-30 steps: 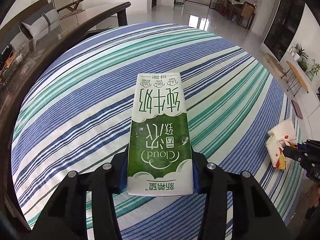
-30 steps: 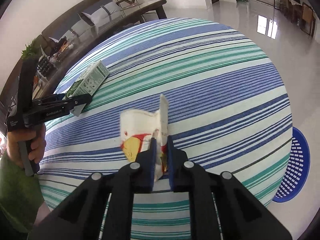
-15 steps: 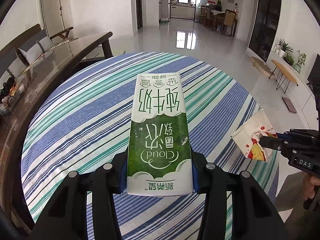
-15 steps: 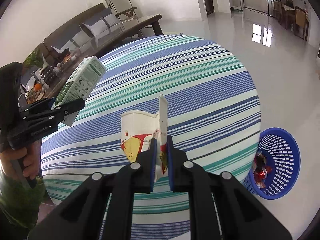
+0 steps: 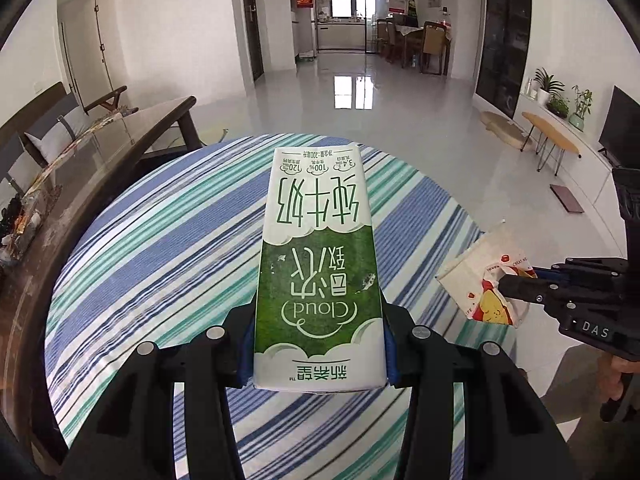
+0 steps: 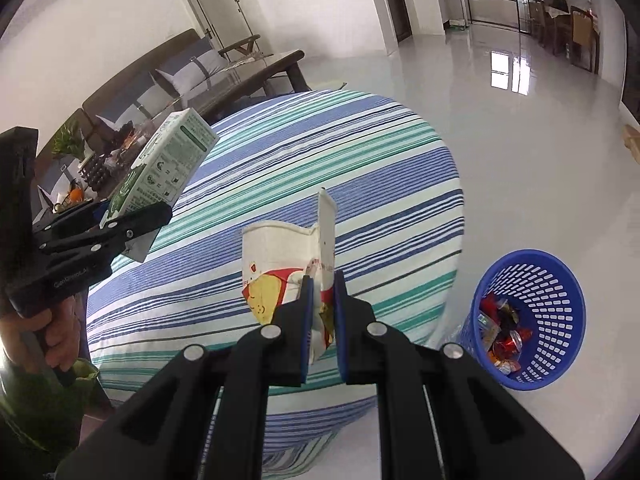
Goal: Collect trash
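Two grippers are loaded above the striped tabletop (image 5: 168, 240): the left gripper (image 5: 318, 344) has its fingers partly open, clamped on the sides of a green-and-white milk carton (image 5: 318, 264). The right gripper (image 6: 320, 312) has its fingers nearly closed, pinching a crumpled paper cup (image 6: 280, 256), with a blue trash basket (image 6: 556, 292) on the floor at four o'clock in the right wrist view

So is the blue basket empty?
No. The blue basket on the floor already holds shiny red wrappers at its bottom.
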Demonstrator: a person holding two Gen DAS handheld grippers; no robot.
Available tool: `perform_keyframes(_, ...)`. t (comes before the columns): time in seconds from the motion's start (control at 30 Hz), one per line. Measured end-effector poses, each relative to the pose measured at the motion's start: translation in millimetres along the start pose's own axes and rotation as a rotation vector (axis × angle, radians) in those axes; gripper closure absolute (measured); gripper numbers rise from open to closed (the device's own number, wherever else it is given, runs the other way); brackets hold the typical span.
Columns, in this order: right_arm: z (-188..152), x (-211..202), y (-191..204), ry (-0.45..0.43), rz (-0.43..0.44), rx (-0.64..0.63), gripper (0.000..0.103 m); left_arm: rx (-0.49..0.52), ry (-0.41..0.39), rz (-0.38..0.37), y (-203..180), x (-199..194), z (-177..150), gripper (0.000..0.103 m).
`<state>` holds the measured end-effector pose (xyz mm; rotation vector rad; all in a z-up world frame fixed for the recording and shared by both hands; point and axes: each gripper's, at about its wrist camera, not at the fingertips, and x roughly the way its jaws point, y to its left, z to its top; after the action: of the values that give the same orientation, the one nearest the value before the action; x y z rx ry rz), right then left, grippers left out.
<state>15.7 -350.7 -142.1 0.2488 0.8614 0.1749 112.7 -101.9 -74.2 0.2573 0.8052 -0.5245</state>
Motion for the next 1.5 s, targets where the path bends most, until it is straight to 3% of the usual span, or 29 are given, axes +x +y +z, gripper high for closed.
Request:
perform_keyframes(0.1,-5.0,-18.8,-34.6,-0.018,-0.066,0.031,0.093,0.011,0.033,-0.122,-31.2,3.0,-1.1,0.057)
perform_keyframes(0.3,-21.4,-43.5,-130.2,0.007,-0.266,0.128,0.093,0.125,0.116,-0.314,-130.3,19.9,-10.9,0.056)
perform_keyframes(0.43,-31.5,-41.9,-192.6,0.038,-0.369,0.201,0.093,0.171,0.159,-0.36,-192.7,49.6,-5.6,0.056)
perform_keyframes(0.57,-33.0,-31.7,-236.5,0.052,-0.404,0.259,0.093,0.175,0.199,-0.386,-241.0,94.8,4.4,0.056)
perform_keyframes(0.9,-31.5,3.4,-301.5,0.059,-0.405,0.354,0.093,0.154,0.303,-0.394,-300.6,204.0,6.7,0.055)
perform_keyframes(0.97,-34.6,9.3,-314.8,0.062,-0.399,0.372,0.083,0.17,0.313,-0.392,-307.7,221.2,5.5,0.053)
perform_keyframes(1.0,-36.9,10.2,-321.1,0.053,-0.397,0.392,0.064,0.18,0.315,-0.378,-312.1,229.1,4.3,0.045)
perform_keyframes(1.03,-38.8,8.8,-326.6,0.043,-0.403,0.414,0.054,0.187,0.315,-0.355,-316.8,236.6,5.6,0.034)
perform_keyframes(1.1,-40.8,2.4,-332.1,0.028,-0.421,0.453,0.054,0.186,0.301,-0.317,-317.0,239.8,6.1,0.025)
perform_keyframes(1.23,-37.7,-22.9,-329.9,-0.032,-0.457,0.462,0.032,0.166,0.257,-0.301,-309.7,224.0,13.3,0.014)
perform_keyframes(1.33,-37.1,-47.3,-317.6,-0.085,-0.457,0.452,0.019,0.168,0.161,-0.241,-308.5,192.5,24.3,0.008)
perform_keyframes(1.5,-54.1,-98.9,-275.2,-0.171,-0.425,0.414,0.007,0.224,0.022,-0.196,-311.4,112.4,23.2,0.005)
